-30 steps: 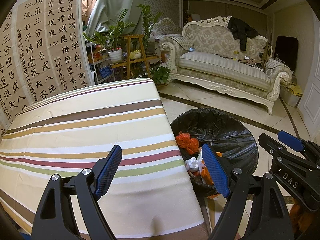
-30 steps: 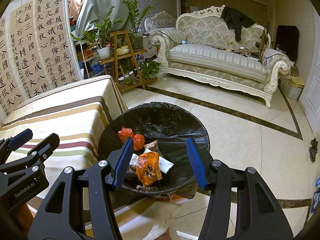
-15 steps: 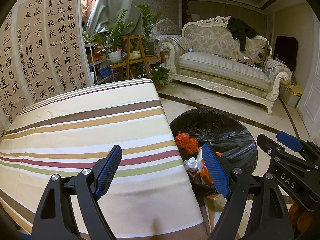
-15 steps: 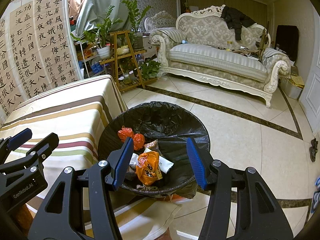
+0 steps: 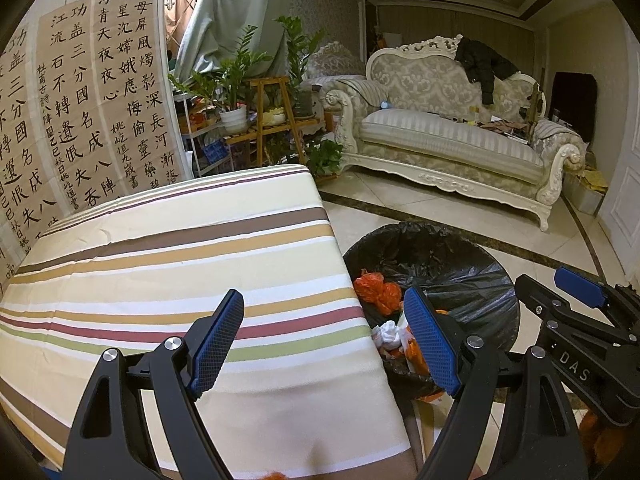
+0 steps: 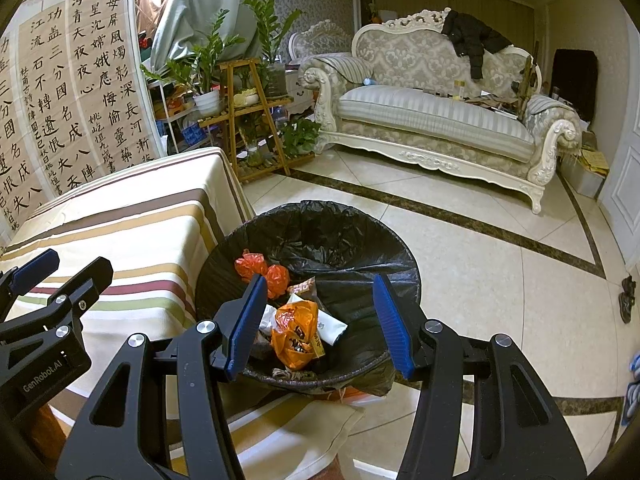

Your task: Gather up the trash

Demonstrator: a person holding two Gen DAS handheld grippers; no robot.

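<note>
A bin lined with a black bag stands on the floor beside the striped table. Inside it lie orange plastic bags, white wrappers and crumpled white paper. My left gripper hangs open over the table's right edge with nothing between its fingers. Above the bin my right gripper is open and holds nothing. Each gripper shows at the side of the other's view.
A cream sofa with a dark jacket stands across the tiled floor. Plant shelves and calligraphy scrolls rise behind the table. A cloth lies on the floor under the bin. Shoes sit at the far right.
</note>
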